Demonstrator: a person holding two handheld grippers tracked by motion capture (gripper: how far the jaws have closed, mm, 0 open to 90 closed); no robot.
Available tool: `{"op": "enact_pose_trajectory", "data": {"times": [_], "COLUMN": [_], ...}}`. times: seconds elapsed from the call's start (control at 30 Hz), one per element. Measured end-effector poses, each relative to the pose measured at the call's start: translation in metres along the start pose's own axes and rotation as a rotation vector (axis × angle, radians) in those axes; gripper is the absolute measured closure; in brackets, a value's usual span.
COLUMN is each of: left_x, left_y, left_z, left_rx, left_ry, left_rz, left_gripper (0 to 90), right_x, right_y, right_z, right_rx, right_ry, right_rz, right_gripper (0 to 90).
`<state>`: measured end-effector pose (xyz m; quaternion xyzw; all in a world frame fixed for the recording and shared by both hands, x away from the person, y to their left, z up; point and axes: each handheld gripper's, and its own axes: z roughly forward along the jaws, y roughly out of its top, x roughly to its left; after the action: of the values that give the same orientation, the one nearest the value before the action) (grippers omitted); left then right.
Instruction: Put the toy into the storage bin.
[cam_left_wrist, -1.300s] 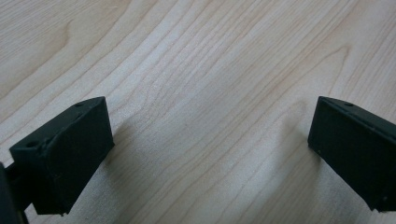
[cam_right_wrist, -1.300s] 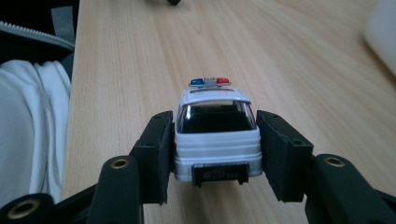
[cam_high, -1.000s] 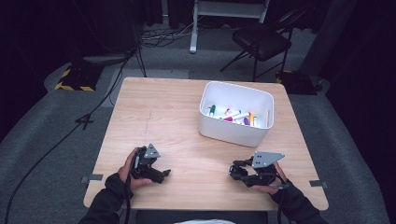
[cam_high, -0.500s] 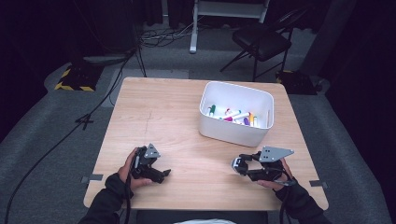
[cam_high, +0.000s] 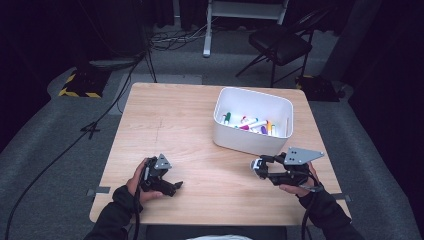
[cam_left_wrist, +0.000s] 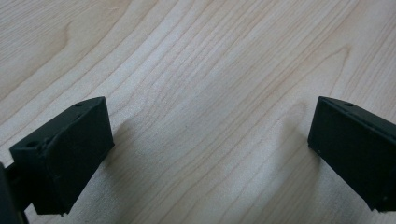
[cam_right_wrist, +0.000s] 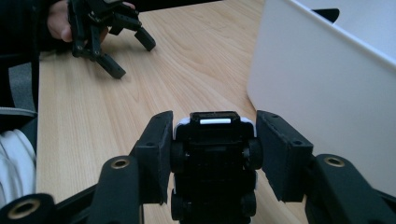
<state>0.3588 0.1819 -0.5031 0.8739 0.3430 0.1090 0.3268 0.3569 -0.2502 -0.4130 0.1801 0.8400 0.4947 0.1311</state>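
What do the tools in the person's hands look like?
Both are black with two blocky black jaws. The left tool and right tool each carry a grey three-cornered plate on top. A black cable trails from each, and the person wears dark sleeves.

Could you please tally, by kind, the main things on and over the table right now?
White bin: 1
Toy car, underside up, in the right claw: 1
Claws, counting the left claw: 2
Markers inside the bin: several, too jumbled to count
Total, markers aside: 4
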Motion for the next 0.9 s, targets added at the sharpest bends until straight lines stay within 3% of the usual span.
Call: {"op": "enact_pose_trajectory", "data": {"times": [0.9], "left_x": [0.000], "left_y": [0.000], "left_z": [0.000], "left_rx": [0.000], "left_ry": [0.000], "left_rz": [0.000], "left_gripper": [0.2], "right_x": [-0.020], "right_y": [0.076], "right_z": [-0.022], "right_rx": [-0.007], "right_ry": [-0.043], "right_rz": [-0.062], "right_gripper": [48.9]}}
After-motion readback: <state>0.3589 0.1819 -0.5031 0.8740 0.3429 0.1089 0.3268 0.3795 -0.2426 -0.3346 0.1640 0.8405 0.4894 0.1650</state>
